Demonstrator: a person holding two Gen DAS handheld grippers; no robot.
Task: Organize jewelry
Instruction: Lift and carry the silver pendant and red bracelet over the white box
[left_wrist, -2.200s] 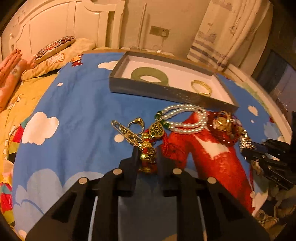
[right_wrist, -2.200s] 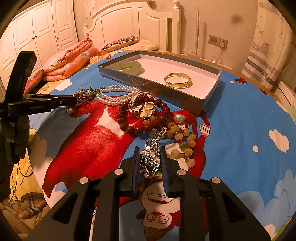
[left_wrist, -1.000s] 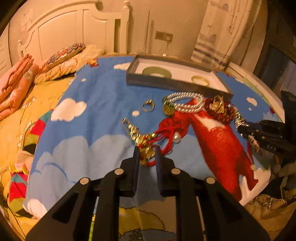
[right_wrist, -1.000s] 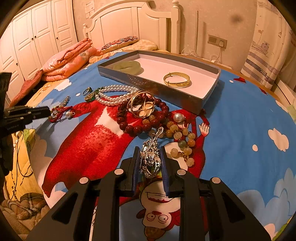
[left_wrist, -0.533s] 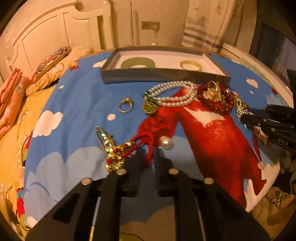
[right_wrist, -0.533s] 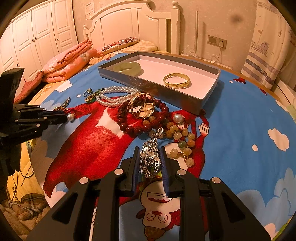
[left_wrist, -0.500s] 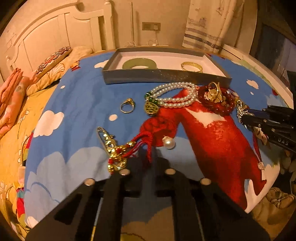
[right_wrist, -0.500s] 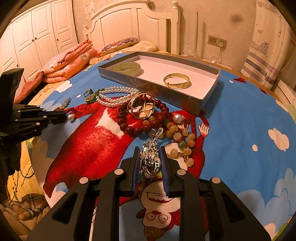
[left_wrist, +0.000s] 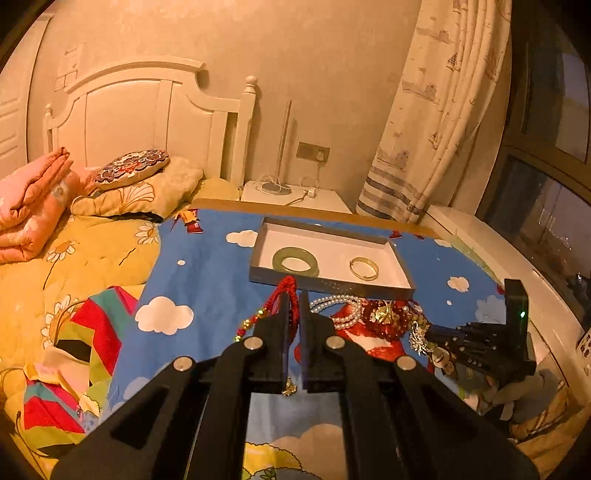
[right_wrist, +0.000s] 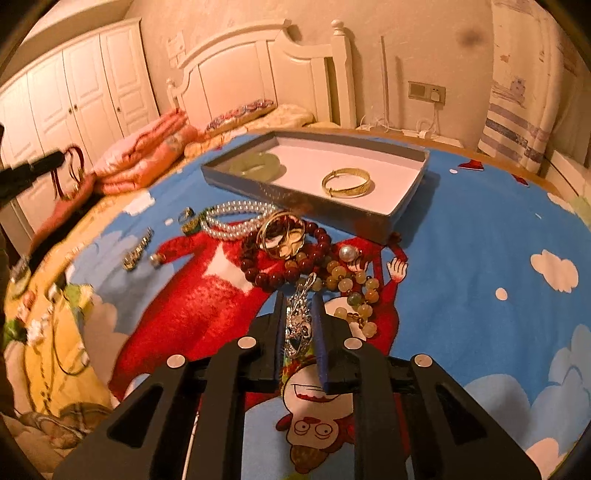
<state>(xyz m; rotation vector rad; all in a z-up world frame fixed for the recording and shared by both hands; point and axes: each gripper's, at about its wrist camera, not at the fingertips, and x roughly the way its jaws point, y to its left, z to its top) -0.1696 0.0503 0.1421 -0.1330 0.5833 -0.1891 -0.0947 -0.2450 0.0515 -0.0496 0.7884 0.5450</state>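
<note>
We see the red braided cord ornament (left_wrist: 289, 295) now lifted off the bed | left gripper (left_wrist: 293, 306) clamps it | right gripper (right_wrist: 298, 325) closing around silver filigree brooch (right_wrist: 298, 325)

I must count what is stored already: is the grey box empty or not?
Not empty. The grey box holds a green bangle and a gold bangle on its white floor.

One grey tray (right_wrist: 295, 199) sat at the far side of the bed and held two bangles, one green (left_wrist: 294, 261) and one gold (right_wrist: 346, 182). Nearer lay one pearl strand (right_wrist: 236, 218), one dark-red bead bracelet (right_wrist: 273, 275), one pale bead bracelet (right_wrist: 356, 291) and one small ring (right_wrist: 185, 213).
</note>
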